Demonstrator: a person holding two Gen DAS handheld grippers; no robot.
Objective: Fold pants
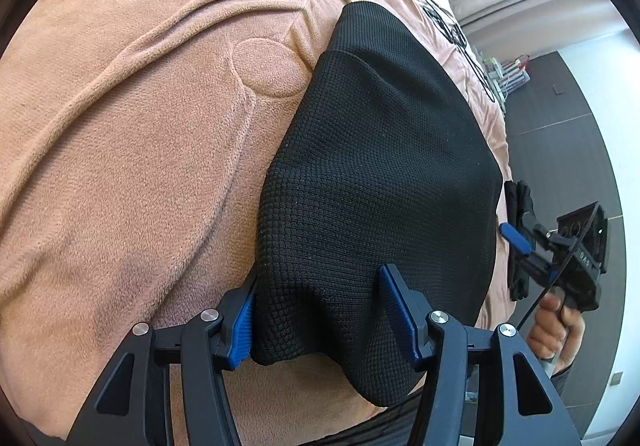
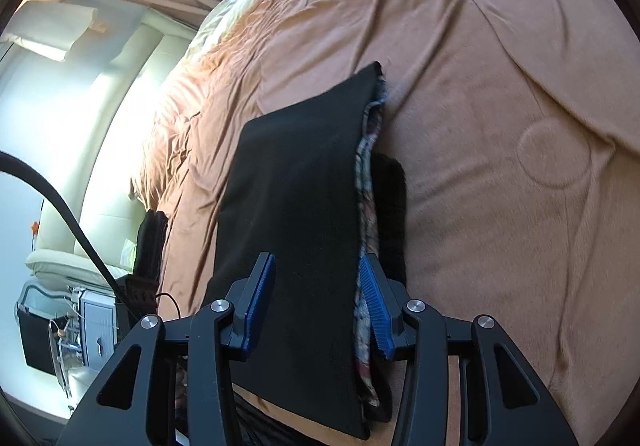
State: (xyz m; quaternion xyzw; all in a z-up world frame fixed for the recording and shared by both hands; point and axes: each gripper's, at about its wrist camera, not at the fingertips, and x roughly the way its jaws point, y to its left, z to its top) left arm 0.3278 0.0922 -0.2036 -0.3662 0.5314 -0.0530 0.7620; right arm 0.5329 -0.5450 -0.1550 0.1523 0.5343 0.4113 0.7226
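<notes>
The black pants [image 1: 376, 174] lie folded on the orange blanket [image 1: 120, 134]; the left gripper [image 1: 320, 322] stands open around one end. The right gripper [image 2: 316, 298] is open too, its fingers on both sides of the pants.

Bare blanket [image 1: 120, 166] left of pants [image 1: 380, 174]; right gripper [image 1: 520, 242] probably crowds the other edge.

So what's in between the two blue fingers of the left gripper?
The black pants. In the left wrist view, their near end bunches up between the left gripper fingers, lying on the orange blanket.
</notes>
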